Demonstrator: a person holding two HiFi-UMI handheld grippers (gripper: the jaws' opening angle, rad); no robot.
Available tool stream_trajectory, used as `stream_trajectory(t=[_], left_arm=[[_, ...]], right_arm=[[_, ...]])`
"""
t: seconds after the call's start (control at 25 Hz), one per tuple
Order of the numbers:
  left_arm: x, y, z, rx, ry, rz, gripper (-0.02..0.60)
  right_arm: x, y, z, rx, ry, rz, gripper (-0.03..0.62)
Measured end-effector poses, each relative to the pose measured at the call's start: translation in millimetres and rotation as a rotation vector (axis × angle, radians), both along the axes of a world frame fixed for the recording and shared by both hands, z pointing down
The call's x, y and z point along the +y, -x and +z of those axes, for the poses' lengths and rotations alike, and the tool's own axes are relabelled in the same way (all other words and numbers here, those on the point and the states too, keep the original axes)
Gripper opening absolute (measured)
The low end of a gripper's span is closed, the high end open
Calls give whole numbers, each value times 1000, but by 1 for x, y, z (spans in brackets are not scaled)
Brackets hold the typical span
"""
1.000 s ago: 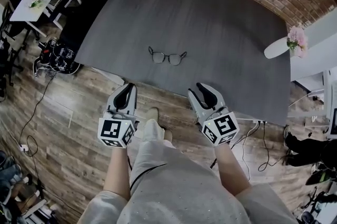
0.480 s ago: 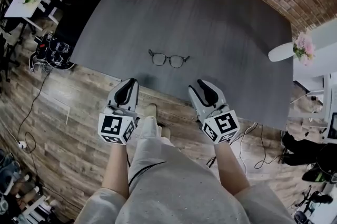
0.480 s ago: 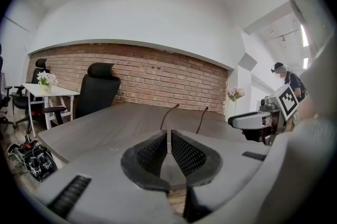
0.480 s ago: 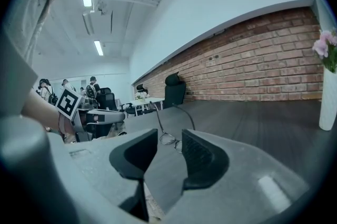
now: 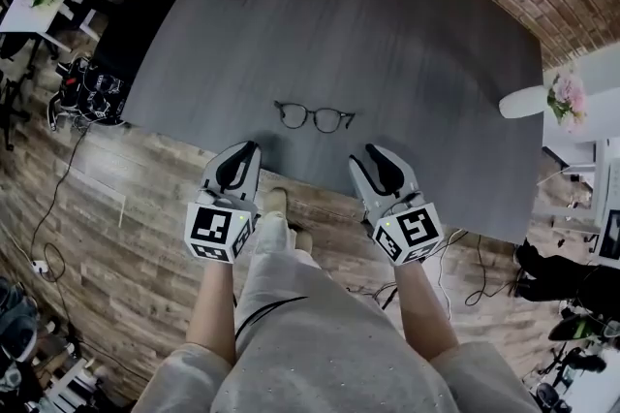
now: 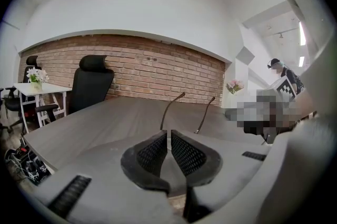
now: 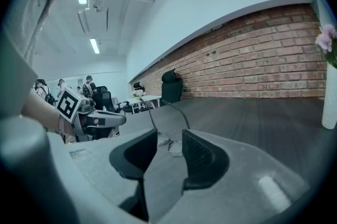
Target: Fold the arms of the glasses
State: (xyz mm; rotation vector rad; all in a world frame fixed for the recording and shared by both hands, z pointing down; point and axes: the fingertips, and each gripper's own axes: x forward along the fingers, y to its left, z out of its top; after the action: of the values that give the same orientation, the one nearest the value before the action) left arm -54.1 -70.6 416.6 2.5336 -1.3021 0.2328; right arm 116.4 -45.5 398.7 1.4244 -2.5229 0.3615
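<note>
Thin black wire-framed glasses (image 5: pixel 315 117) sit on the dark grey desk (image 5: pixel 407 23), just inside its near edge. Both arms are unfolded and stand up off the surface.

Left tongs (image 5: pixel 248 149) are over that edge, jaws together, empty. Right tongs (image 5: pixel 374 154) are at the same edge, jaws apart and just been opening, nothing between them.

Likely handling: light, springy, weak at the hinges, lenses slick and quick to skid. Steady the frame at bridge or rim. Press each arm close to its hinge, gently.
</note>
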Motion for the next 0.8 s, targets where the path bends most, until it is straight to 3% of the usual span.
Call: stream_trajectory(t=[0.32,0.8], left_arm=[[-28,-6,9,-5,9,26,21],[-66,-11,23,-7,26,17,21]], right_arm=[[-26,2,5,8,-2,10,135],[-61,5,3,125,-81,-26,136]])
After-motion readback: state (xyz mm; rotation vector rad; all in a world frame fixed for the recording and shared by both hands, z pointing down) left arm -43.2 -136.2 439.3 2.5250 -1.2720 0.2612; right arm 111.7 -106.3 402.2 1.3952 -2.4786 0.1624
